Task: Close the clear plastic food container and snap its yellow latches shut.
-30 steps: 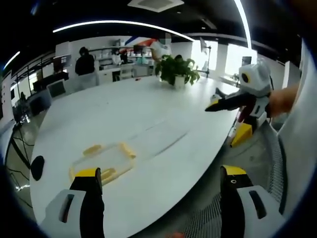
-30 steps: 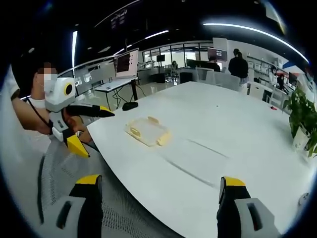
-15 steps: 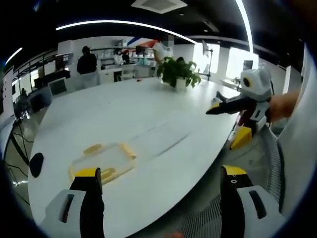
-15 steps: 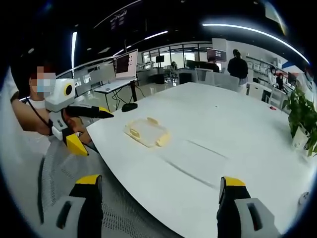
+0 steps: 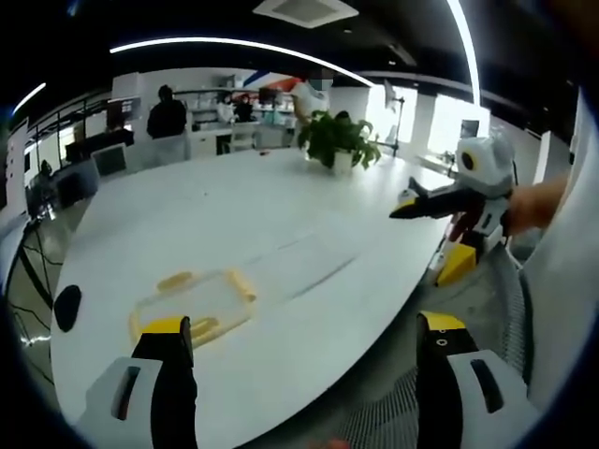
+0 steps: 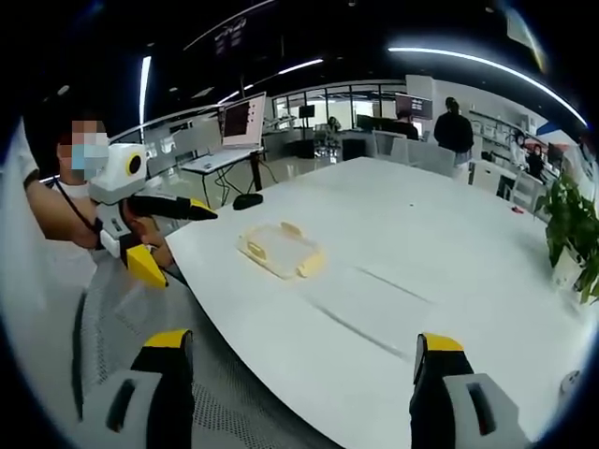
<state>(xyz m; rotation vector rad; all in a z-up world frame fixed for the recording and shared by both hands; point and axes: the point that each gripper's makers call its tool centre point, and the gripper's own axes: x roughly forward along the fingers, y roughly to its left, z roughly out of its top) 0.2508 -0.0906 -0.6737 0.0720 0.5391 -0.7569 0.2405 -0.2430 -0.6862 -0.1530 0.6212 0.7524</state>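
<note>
While both tools hang in the air short of the table's near edge, nothing has been touched: the left gripper (image 5: 298, 351) stands with its jaws spread wide and empty, and the right gripper (image 6: 298, 365) is likewise gaping and holds nothing. Seen from the other side, the left gripper's dark jaws look drawn close together, so its true spread is hard to judge. Further out, the clear container (image 5: 195, 304) lies flat on the white table (image 5: 281, 215) near its rim, yellow latches (image 5: 241, 283) at its sides; in the right gripper view it sits well apart from the jaws, just beyond the left tool. The likely trouble, as I judge it, is that the light, low box skids on the smooth top when one latch is pressed unless the other tool braces it. Its clear lid is hard to read, so a jaw may land beside a latch. A potted plant (image 5: 337, 138) stands far across, well clear.
</note>
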